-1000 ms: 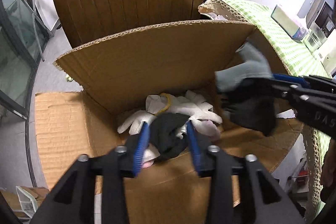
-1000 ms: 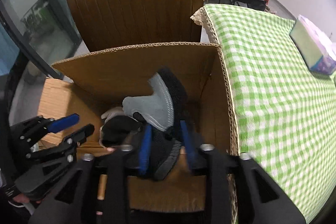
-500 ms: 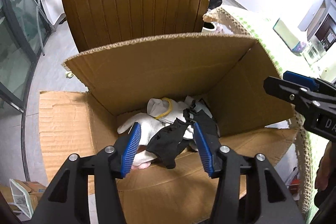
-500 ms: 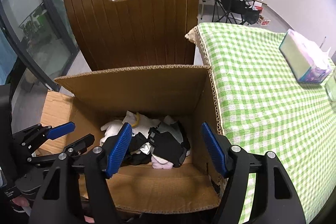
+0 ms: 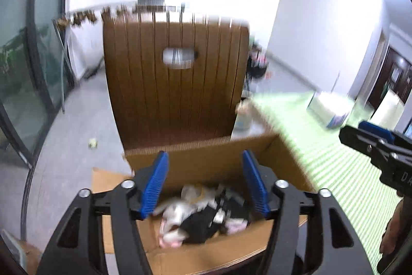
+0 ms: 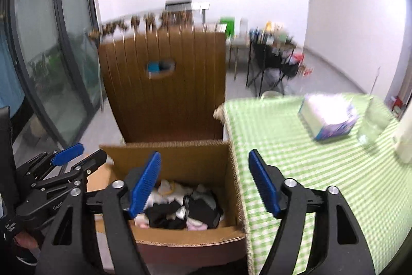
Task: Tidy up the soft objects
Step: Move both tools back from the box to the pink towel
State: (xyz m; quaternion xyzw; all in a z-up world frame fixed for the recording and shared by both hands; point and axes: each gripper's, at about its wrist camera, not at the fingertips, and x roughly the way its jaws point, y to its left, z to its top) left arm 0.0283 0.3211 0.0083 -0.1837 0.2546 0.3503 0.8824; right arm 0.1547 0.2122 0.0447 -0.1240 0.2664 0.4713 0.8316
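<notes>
Both garments you carried a second ago now lie in the heap of soft things (image 6: 180, 208) — white gloves, black and pink cloth — at the bottom of the cardboard box (image 6: 231, 187), and your grippers have come up out of it. Half a second back the blue pads framed the pile from close in; now the camera looks over the box rim at the room, and both views are blurred.

Your left gripper (image 5: 204, 181) has nothing between its pads and its jaws are opening. Your right gripper (image 6: 204, 183) is likewise empty, its jaws opening wider than the left's. Each points slantwise down toward the box, the left one seen at the lower left of the right wrist view, the right one at the right edge of the left wrist view with part of your hand (image 5: 394, 231) behind it.

Around the box: a brown chair back (image 6: 162, 94) stands upright directly behind it, and the table with the green checked cloth (image 6: 322, 172) sits flush against its right side. A tissue box (image 6: 329, 115) rests on the cloth, well apart from the box. Beyond is a glass door (image 6: 51, 68) on the left and a cluttered far table (image 6: 270, 43).
</notes>
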